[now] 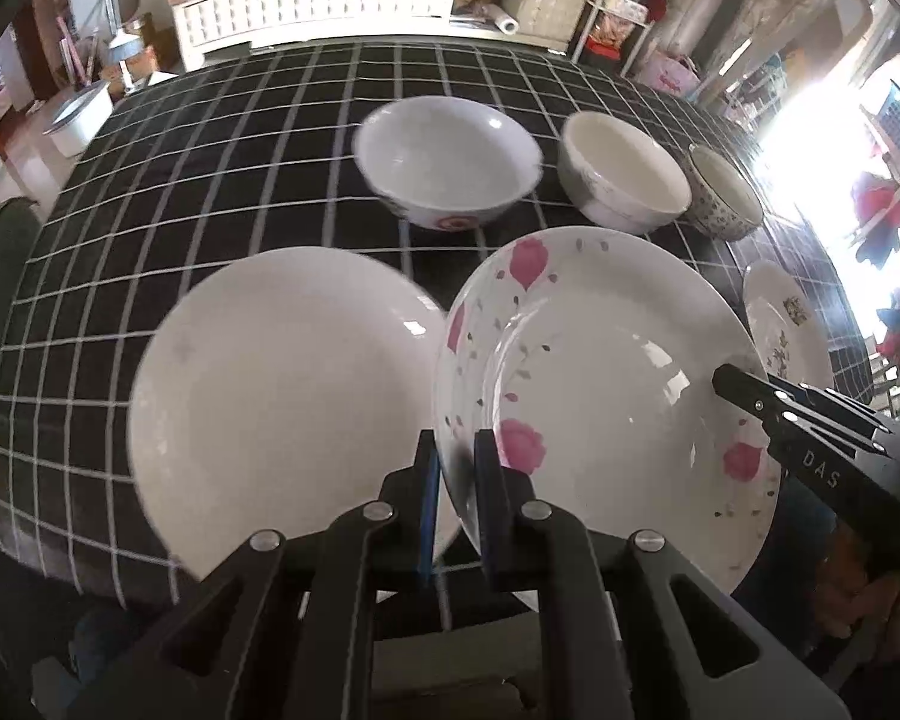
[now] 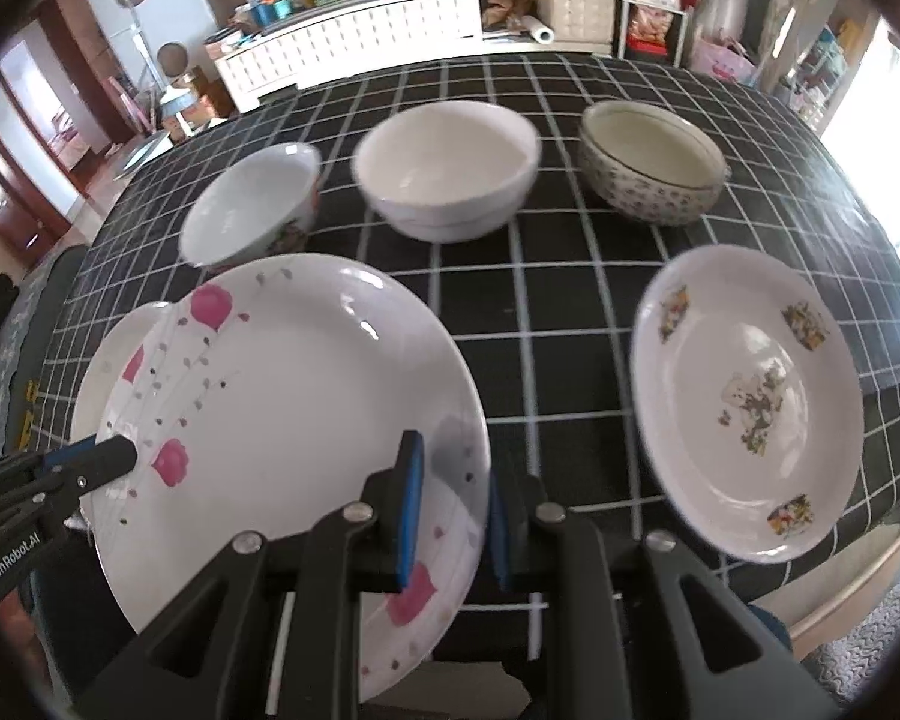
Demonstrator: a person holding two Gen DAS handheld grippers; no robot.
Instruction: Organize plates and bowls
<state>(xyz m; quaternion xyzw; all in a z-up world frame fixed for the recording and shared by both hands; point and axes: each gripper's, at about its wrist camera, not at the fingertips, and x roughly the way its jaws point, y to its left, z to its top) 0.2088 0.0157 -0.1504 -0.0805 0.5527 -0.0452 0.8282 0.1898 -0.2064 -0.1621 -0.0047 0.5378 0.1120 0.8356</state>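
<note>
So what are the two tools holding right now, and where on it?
Both hold the pink-flowered plate by its rim: the left tool at the near-left edge, the right tool at the opposite, right edge.

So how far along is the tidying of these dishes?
Early. Nothing is stacked: three bowls stand apart. In hand: both the left gripper and right gripper grip the pink-flowered plate. The plain plate and yellow-patterned plate still lie separate.

The rose-patterned plate (image 1: 606,360) looks glossy glazed ceramic; the checked tablecloth (image 1: 210,180) seems matt cloth.
</note>
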